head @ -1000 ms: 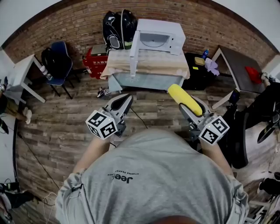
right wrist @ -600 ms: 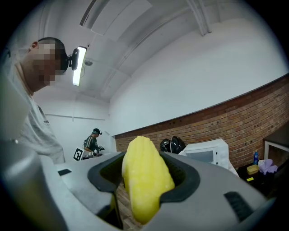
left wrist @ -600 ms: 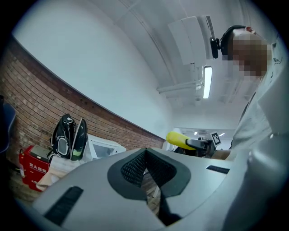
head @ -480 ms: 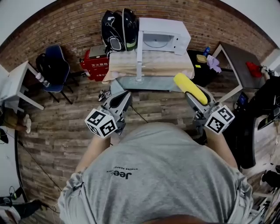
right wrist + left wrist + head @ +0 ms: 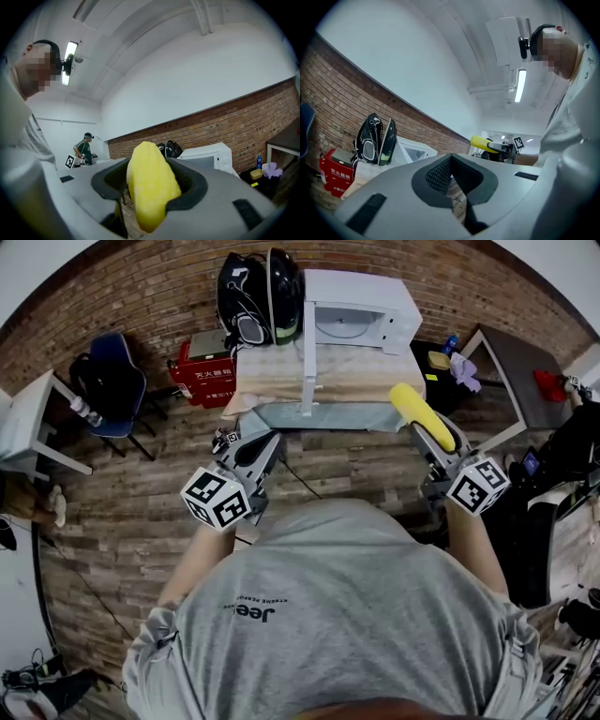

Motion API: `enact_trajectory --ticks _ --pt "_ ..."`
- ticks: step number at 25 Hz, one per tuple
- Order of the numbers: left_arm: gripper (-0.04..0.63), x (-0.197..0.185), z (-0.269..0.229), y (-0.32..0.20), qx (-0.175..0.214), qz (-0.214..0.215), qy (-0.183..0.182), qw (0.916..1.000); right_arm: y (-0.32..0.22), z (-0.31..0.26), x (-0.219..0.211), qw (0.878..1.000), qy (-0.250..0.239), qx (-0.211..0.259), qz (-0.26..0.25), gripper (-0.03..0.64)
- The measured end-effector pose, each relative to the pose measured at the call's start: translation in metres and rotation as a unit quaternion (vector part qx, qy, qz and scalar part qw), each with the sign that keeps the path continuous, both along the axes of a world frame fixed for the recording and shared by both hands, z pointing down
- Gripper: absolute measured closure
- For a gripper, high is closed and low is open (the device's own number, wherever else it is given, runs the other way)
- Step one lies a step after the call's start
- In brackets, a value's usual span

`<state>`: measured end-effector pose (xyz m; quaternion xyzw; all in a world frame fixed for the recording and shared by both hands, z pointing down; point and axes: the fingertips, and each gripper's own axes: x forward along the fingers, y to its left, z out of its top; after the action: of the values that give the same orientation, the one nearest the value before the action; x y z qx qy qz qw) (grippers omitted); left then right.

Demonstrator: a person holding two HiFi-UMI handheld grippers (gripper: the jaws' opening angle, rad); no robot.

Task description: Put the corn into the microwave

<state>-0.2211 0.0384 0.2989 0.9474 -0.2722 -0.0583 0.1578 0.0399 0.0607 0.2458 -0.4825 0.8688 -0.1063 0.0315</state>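
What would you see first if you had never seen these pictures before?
The bright yellow corn jumps out first. It is clamped in the fingers of the right gripper, at the right of the head view. Next comes the white microwave, its door swung open, standing on the cloth-covered table against the brick wall.
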Motion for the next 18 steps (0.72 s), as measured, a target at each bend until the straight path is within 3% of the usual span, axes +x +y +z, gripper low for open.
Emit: enact_trajectory --ticks 12,18 --pt "0.588 0.048 -0.006 -0.052 0.005 0.006 -0.021 0.9998 -0.07 0.027 0.023 1.0 0.003 -0.011 -0.025 0.383" --pt "0.588 0.106 -0.002 -0.092 0.006 -0.013 -0.04 0.9991 -0.13 0.047 0.07 0.999 -0.01 -0.012 -0.052 0.383"
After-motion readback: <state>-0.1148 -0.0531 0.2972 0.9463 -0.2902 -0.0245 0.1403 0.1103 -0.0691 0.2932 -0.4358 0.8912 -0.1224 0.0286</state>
